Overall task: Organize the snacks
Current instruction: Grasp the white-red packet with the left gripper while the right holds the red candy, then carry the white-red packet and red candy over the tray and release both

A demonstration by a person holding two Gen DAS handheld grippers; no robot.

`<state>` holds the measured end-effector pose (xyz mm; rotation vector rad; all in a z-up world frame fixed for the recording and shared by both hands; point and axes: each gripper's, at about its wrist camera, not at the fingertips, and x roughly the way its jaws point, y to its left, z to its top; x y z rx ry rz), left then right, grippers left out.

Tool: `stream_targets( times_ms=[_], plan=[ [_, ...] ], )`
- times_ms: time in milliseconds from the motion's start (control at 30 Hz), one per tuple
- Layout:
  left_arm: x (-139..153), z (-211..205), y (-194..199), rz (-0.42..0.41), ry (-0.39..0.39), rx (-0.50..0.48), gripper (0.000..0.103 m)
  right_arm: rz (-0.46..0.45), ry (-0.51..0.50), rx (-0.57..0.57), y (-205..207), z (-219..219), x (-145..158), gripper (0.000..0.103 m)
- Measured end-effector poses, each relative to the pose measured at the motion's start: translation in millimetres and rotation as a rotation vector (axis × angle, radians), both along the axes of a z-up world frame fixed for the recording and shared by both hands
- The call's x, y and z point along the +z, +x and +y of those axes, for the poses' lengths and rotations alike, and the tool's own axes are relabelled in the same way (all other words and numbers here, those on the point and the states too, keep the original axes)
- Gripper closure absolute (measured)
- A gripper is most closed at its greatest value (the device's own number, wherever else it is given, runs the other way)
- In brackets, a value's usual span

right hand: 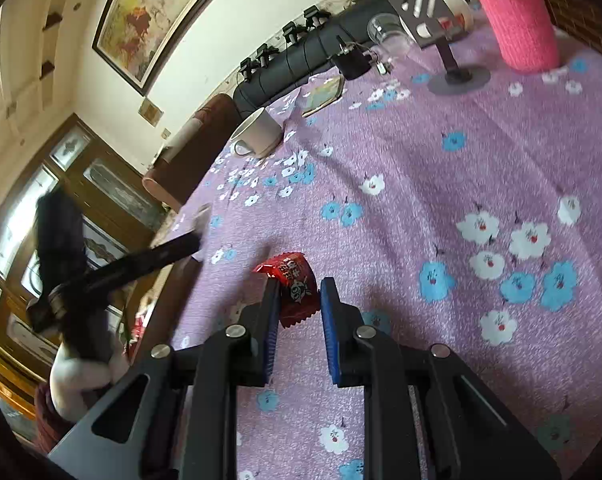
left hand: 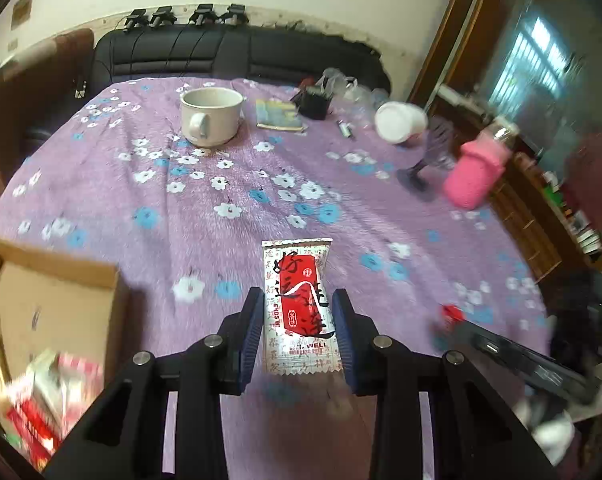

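Note:
In the left wrist view my left gripper (left hand: 299, 300) is shut on a white and red snack packet (left hand: 299, 304), held lengthwise between the blue pads above the purple flowered tablecloth (left hand: 229, 184). A cardboard box (left hand: 57, 292) with several red and white snack packets (left hand: 57, 392) sits at the lower left. In the right wrist view my right gripper (right hand: 301, 290) is shut on a small red snack packet (right hand: 295, 290), just above the cloth. The other gripper's black arm (right hand: 141, 264) shows at the left.
On the far side of the table stand a white mug (left hand: 211, 116), a booklet (left hand: 279, 116), a black holder (left hand: 315, 100), a white tub (left hand: 401, 122), a pink-sleeved bottle (left hand: 477, 168) and a phone stand (right hand: 445, 40). A black sofa (left hand: 221, 52) lies behind.

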<state>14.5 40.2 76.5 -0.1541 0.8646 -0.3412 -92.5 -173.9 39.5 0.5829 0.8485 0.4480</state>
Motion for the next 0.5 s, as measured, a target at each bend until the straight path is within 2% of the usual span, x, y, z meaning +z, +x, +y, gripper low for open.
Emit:
stream_targets(
  times_ms=[100,167,233,333,500],
  plan=[
    [8.6,18.5,-15.6,-0.03,-0.058,0.014,0.069,0.025,-0.001,0.022,9.3,11.2,-1.0,0.081],
    [13.0,31.8,-21.2,-0.046,-0.084,0.033,0.069,0.006,-0.032,0.089,11.6,43.4,15.3,0.081],
    [16.8,46.2,-30.3,-0.056,-0.107,0.052,0.069,-0.025,-0.02,0.155,6.0,73.6,33.8,0.081],
    [24.0,74.7,-48.6,-0.077,-0.119,0.087,0.069,-0.066,-0.02,0.262,-10.7,125.8,57.1,0.081],
    [24.7,139.4,-72.9,-0.09,-0.122,0.208,0.069,-0.076,-0.115,0.341,-27.9,177.5,58.4,0.081]
  ],
)
